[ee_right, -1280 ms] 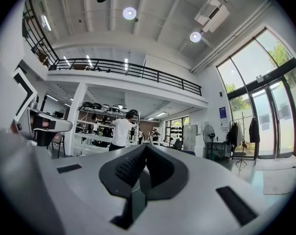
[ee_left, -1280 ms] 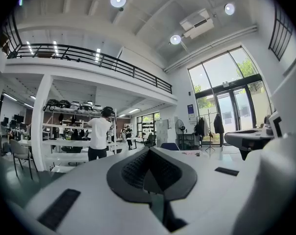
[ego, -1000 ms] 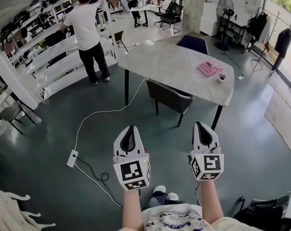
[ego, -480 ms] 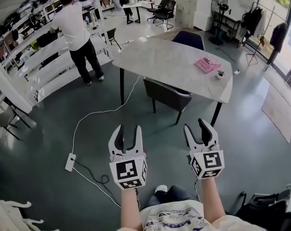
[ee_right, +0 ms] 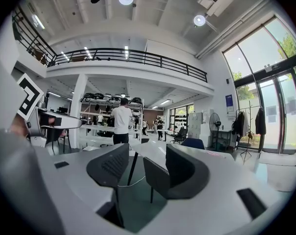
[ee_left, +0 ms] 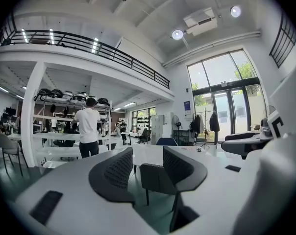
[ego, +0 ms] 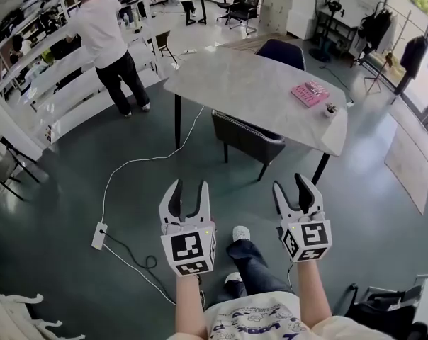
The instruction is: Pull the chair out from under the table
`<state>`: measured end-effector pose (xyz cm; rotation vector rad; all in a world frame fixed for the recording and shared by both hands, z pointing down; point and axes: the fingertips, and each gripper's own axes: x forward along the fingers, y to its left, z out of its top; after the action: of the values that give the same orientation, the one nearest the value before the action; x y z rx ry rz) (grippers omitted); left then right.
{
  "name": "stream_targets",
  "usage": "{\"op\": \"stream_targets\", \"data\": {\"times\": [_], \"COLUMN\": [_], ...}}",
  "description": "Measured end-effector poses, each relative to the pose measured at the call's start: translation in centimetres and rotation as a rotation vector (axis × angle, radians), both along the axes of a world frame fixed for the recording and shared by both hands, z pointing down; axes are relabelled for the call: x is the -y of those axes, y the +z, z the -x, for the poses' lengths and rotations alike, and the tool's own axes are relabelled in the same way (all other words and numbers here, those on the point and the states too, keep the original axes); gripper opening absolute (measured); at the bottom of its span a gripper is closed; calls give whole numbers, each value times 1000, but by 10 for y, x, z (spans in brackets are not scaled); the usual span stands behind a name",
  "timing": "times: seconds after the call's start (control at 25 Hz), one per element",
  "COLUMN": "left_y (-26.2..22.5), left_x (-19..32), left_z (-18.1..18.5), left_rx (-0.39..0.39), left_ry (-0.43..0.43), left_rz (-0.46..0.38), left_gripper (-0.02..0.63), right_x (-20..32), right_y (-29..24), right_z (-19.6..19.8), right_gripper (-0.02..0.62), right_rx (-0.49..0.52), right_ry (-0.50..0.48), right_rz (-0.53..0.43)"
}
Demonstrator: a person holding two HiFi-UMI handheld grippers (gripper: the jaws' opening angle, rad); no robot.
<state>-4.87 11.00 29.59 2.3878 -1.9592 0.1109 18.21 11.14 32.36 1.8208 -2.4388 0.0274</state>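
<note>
A dark grey chair (ego: 246, 137) stands tucked under the near edge of the grey marble table (ego: 249, 83), its back towards me. Both grippers hover above the green floor, well short of the chair. My left gripper (ego: 188, 188) is open, its jaws having just been opening with nothing between them. My right gripper (ego: 290, 184) is open too; its jaws have just spread wider and are empty. In the left gripper view the chair (ee_left: 153, 177) shows far off between the jaws of the left gripper (ee_left: 147, 151). The right gripper view frames the chair (ee_right: 155, 177) the same way beyond the right gripper (ee_right: 147, 151).
A pink book (ego: 310, 92) and a small pot (ego: 329, 110) lie on the table. A blue chair (ego: 281, 52) stands at its far side. A person in a white shirt (ego: 100, 34) works at the shelves on the left. A white cable and power strip (ego: 98, 235) cross the floor.
Both grippers went from shut to open. They and the view have moved closer to the table and chair, and my foot has stepped forward between them.
</note>
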Motion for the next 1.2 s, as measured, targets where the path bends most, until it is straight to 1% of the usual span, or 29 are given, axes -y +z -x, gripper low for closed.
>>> {"op": "stream_targets", "data": {"times": [0.16, 0.32, 0.44, 0.52, 0.6, 0.68, 0.84, 1.04, 1.2], "left_y": [9, 22, 20, 22, 26, 25, 25, 32, 46], "left_x": [39, 84, 130, 163, 197, 231, 290, 342, 373], "left_z": [-1, 0, 2, 4, 5, 5, -4, -13, -21], "left_rx": [4, 28, 35, 39, 60, 82, 91, 104, 112], "left_ry": [-6, -15, -25, -35, -42, -42, -31, -14, 20], "left_rz": [15, 45, 33, 42, 52, 37, 26, 39, 74], "left_gripper": [198, 198, 198, 198, 198, 198, 198, 198, 198], "right_x": [43, 99, 146, 180, 212, 244, 299, 347, 370], "right_y": [9, 18, 20, 23, 25, 27, 29, 34, 49], "right_z": [-5, -5, -2, 1, 3, 6, 6, 5, -2], "right_gripper": [235, 235, 236, 237, 238, 239, 245, 249, 262], "right_rx": [-2, 10, 3, -5, -6, -5, -23, -42, -61], "right_ry": [2, -4, -24, -39, -49, -62, -87, -110, -117], "right_rz": [10, 23, 25, 27, 32, 34, 25, 22, 58]}}
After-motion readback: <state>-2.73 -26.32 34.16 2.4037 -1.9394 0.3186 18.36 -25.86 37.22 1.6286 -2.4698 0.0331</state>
